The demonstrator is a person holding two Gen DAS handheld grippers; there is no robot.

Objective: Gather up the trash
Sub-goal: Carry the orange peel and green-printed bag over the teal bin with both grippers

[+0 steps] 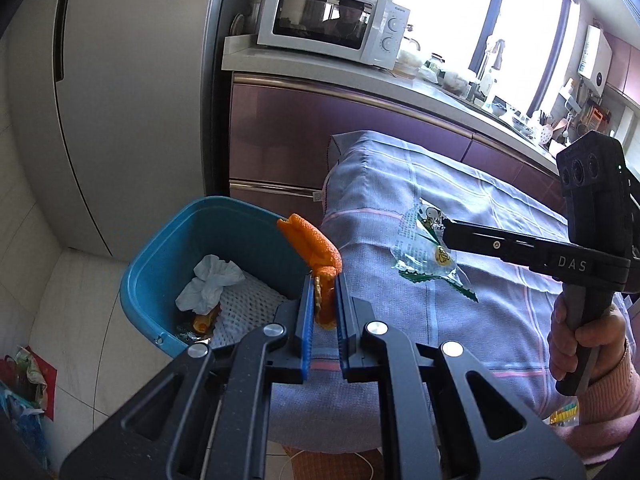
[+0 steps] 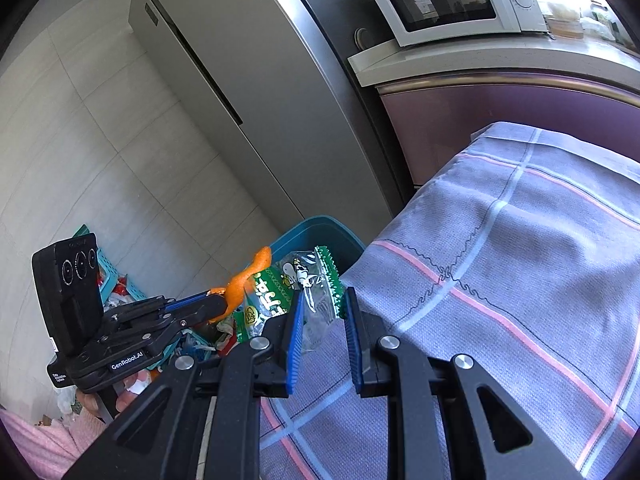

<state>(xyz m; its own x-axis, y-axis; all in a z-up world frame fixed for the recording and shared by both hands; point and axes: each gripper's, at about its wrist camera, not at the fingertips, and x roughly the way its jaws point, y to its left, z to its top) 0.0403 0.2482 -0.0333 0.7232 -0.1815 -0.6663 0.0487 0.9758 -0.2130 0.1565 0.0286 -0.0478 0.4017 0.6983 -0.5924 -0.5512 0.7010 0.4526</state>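
Beside the cloth-covered table (image 1: 460,208), on the floor, sits a blue bin (image 1: 168,248) with a crumpled white tissue (image 1: 210,284), white foam netting (image 1: 248,300) and other scraps already inside. Left gripper (image 1: 325,280) pinches an orange peel strip (image 1: 310,244) between its blue pads, jaws nearly together; the peel sticks up at the bin's near rim, at the table edge. Right gripper (image 2: 322,300) has its jaws narrowly apart, clamped on a clear snack wrapper (image 2: 304,280) with green print and cartoon figures; in the left wrist view the wrapper hangs from its tips over the checked cloth, near the bin. A hand (image 1: 580,344) in a pink sleeve (image 1: 612,392) grips the right handle. Microwave (image 1: 332,20) on the counter (image 1: 256,56), grey fridge (image 1: 132,80) behind.
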